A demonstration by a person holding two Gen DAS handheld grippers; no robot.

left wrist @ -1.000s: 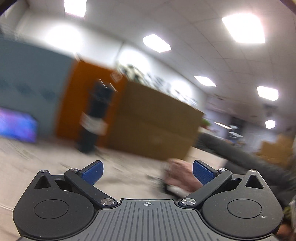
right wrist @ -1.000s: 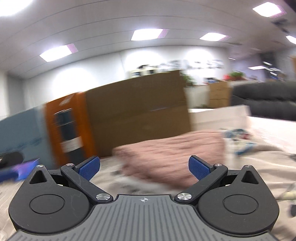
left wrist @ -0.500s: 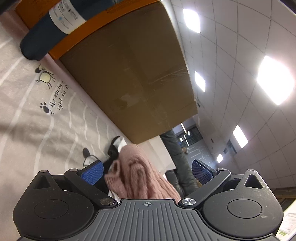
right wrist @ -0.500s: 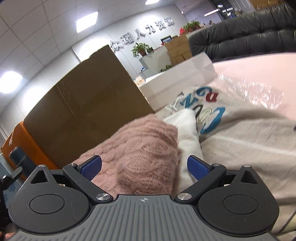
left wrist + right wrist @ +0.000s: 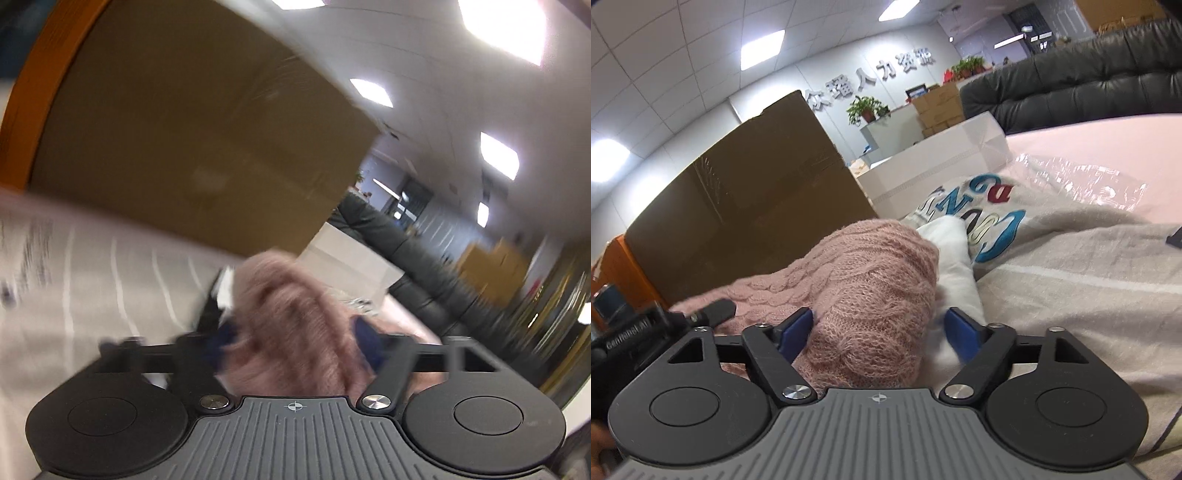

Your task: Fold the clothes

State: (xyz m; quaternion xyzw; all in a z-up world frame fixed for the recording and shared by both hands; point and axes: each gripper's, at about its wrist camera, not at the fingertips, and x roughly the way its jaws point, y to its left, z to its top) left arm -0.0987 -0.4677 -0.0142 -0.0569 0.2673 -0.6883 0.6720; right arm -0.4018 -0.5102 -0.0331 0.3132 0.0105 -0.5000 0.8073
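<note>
Your landmark is the large brown cardboard box [image 5: 746, 206]. It stands directly behind the pink cable-knit sweater [image 5: 871, 295] and closes off that side. A white box [image 5: 934, 166] sits just beside the cardboard box, and a dark leather sofa [image 5: 1071, 85] lies beyond that. Away from the cardboard box, the striped beige cover [image 5: 1089, 295] spreads broad and flat; this is your open room. A crinkled clear plastic bag [image 5: 1082, 181] lies on the pink surface [image 5: 1108, 133] past the cover's far edge.

The sweater lies in front of the cardboard box as a bulky rolled heap, fuzzy, with thick cable ribs. A white garment [image 5: 955, 251] touches it on the side away from the cardboard box, next to a cloth with coloured lettering [image 5: 990, 221].

Your right gripper [image 5: 879, 332] has its jaws spread wide, straddling the sweater's near end; the left pad touches the knit, the right pad stands beside the white garment. Nothing is clamped.

Your left gripper [image 5: 295, 347] view is motion-blurred. Its jaws bracket the sweater [image 5: 295, 325]; you cannot tell whether they grip it.

What either box contains cannot be seen.
</note>
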